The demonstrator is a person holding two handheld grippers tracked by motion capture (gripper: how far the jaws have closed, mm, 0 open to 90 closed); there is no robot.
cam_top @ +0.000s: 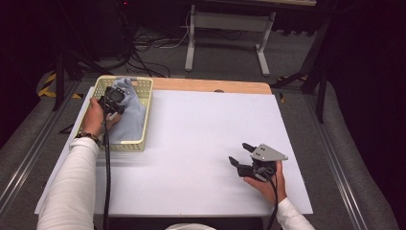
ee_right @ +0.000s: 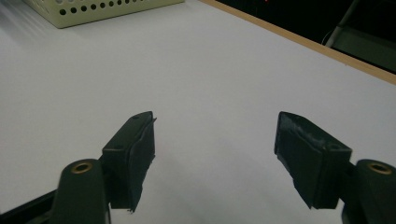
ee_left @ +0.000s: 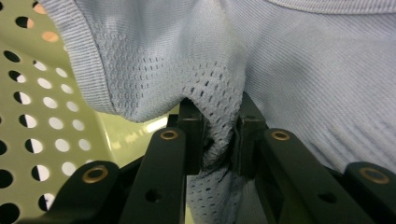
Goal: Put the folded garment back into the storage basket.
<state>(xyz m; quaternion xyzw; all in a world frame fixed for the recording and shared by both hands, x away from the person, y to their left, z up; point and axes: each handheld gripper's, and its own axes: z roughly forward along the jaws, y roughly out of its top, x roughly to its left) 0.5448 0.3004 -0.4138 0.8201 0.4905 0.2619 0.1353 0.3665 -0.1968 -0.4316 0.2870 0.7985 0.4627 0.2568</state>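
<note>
A pale blue knit garment point(cam_top: 130, 112) lies bunched in a cream perforated basket point(cam_top: 140, 143) at the table's far left. My left gripper point(cam_top: 113, 99) reaches into the basket from its left side and is shut on a fold of the garment point(ee_left: 219, 116), the mesh fabric pinched between the two black pads. My right gripper point(cam_top: 241, 153) hovers low over the white table near the front right. Its jaws stand wide apart with nothing between them, as the right gripper view point(ee_right: 215, 149) shows above bare table.
The white tabletop point(cam_top: 201, 129) has a wooden strip point(cam_top: 210, 85) along its far edge. The basket's corner point(ee_right: 93, 11) appears at the top left of the right gripper view. Behind the table stand a white frame and cables on the floor.
</note>
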